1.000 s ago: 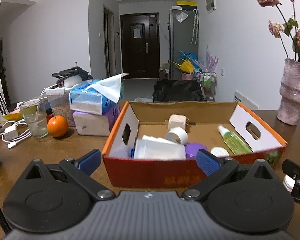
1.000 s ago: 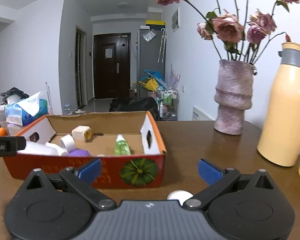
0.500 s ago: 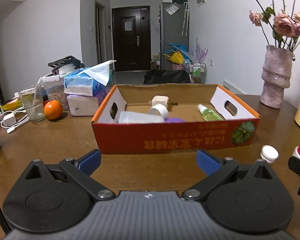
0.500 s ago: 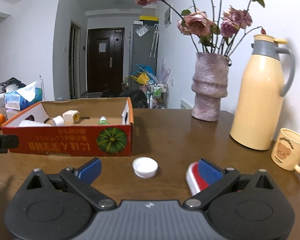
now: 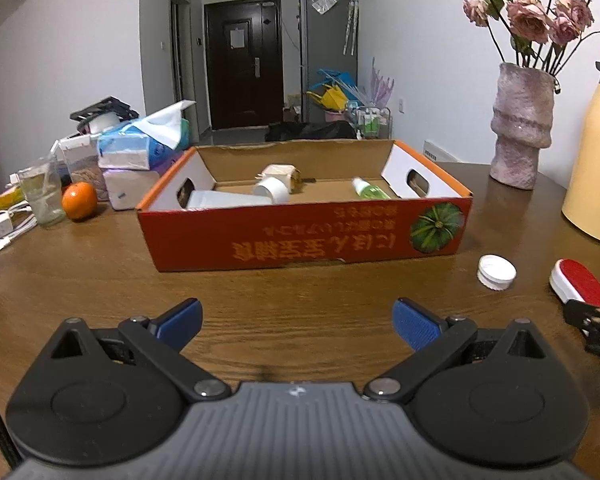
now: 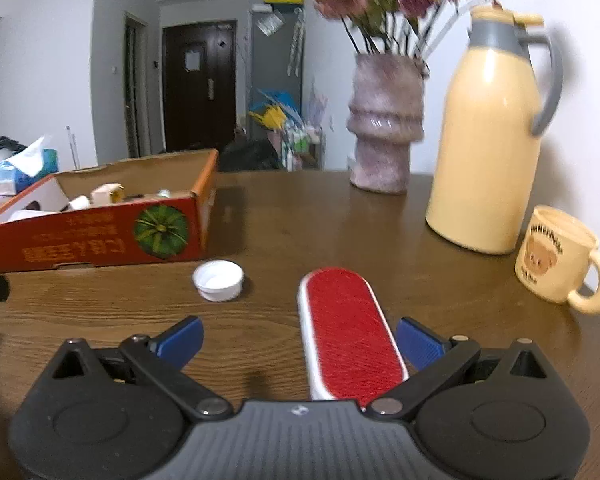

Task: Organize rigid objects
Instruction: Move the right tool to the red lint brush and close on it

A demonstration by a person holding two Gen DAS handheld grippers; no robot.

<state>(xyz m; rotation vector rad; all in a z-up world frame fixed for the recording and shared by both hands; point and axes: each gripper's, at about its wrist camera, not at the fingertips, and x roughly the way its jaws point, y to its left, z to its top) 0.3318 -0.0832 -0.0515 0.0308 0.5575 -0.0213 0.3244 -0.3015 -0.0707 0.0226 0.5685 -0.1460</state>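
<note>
Right claw [image 6: 299, 336] spread wide over counter [image 6: 340, 220], red lint brush [image 6: 348, 332] lying flat between fingers, nearer the right one. Left claw [image 5: 296, 320] likewise spread, empty. White cap [image 6: 218, 280] beside brush, just before orange box [image 5: 300, 232].
</note>
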